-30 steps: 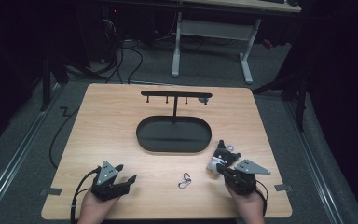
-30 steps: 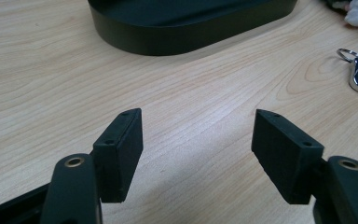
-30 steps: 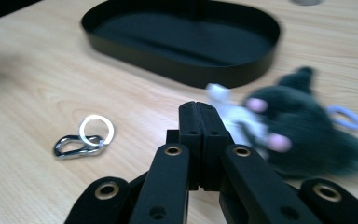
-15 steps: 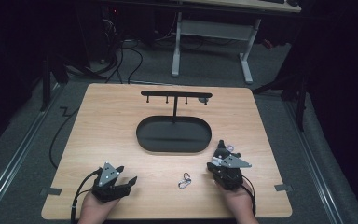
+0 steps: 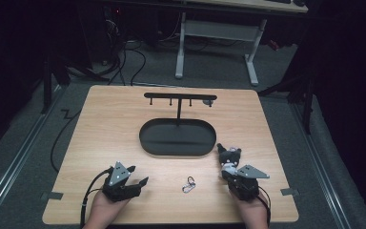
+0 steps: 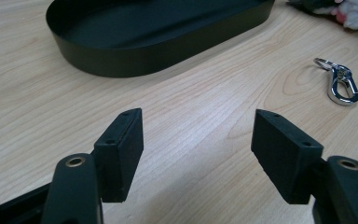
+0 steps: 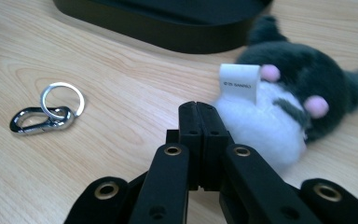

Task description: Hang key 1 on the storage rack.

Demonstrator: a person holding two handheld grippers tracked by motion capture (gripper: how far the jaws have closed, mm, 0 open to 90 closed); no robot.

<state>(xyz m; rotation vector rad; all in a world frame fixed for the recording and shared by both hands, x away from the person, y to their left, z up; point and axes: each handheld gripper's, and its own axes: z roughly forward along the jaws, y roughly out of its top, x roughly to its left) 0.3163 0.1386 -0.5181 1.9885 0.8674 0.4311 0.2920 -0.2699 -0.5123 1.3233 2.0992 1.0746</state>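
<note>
Plush toy (image 7: 279,107) lying on the table (image 5: 100,124) just right of the black tray (image 5: 177,138), touching the tip of the right gripper (image 7: 199,116), whose jaws sit pressed together with nothing between them. Left gripper (image 6: 196,140) resting near the table's front edge, well left of the tray's front, jaws spread wide and empty. Key clip (image 5: 188,184) lying in front of the tray, between both grippers. Probably an approach to the toy, no grasp yet. Next: spread the right jaws, straddle the soft body or its white tag (image 7: 240,83), then squeeze
</note>
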